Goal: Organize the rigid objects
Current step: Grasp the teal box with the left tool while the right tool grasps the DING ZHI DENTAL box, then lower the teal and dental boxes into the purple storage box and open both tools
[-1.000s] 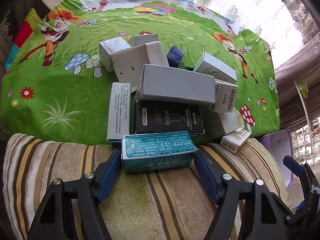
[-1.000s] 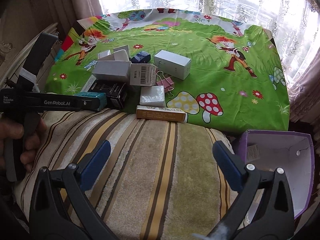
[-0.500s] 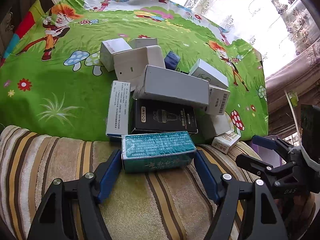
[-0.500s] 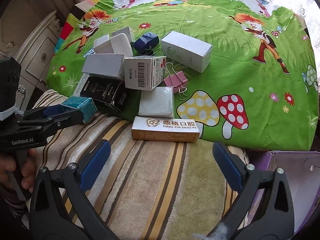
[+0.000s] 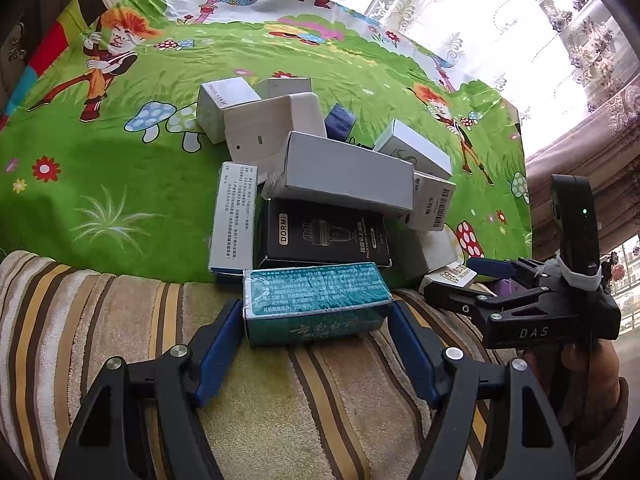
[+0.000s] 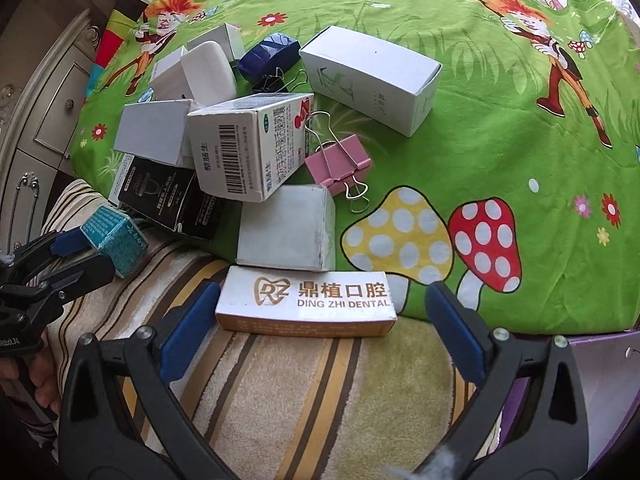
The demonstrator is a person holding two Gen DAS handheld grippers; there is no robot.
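Across the upper frame of both views spreads the green cartoon sheet [image 6: 500, 128], with a striped towel [image 6: 304, 392] along the lower edge. On the seam between them, low centre in the right view, lies the Ding Zhi Dental box [image 6: 306, 304]: light, stiff card, likely crushable, best taken across its short ends. The right tool [image 6: 320, 320] is spread wide around it, neither pad touching. In the left view, low centre, the left tool [image 5: 316, 312] brackets the teal box [image 5: 316, 300]; whether its pads press I cannot tell.
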